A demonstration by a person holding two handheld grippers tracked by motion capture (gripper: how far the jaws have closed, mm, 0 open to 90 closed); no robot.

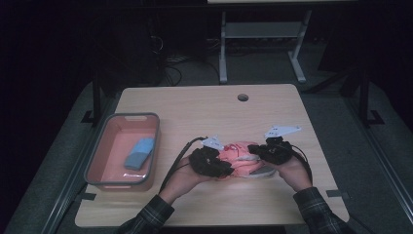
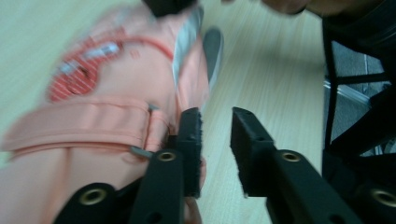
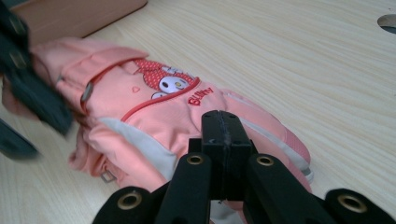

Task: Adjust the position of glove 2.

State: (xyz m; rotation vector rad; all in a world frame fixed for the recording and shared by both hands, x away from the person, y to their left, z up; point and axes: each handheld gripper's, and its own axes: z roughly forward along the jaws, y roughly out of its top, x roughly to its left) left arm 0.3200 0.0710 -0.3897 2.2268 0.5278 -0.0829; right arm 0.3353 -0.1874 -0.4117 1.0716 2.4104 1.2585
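Observation:
A pink glove (image 1: 241, 156) with a red-and-white cartoon patch lies on the wooden table between my two grippers. In the left gripper view my left gripper (image 2: 217, 112) is open: bare table shows between its jaws, and one jaw rests against the glove's strapped cuff (image 2: 116, 93). In the high view the left gripper (image 1: 221, 163) sits at the glove's left end and the right gripper (image 1: 263, 153) at its right end. My right gripper (image 3: 222, 114) is shut, jaws pressed together just over the glove (image 3: 154, 112). Whether any fabric is pinched cannot be told.
A pink bin with a grey rim (image 1: 122, 116) stands at the table's left and holds a blue object (image 1: 140, 152). A cable hole (image 1: 242, 97) sits near the far edge. A desk frame (image 1: 263, 34) stands on the floor beyond.

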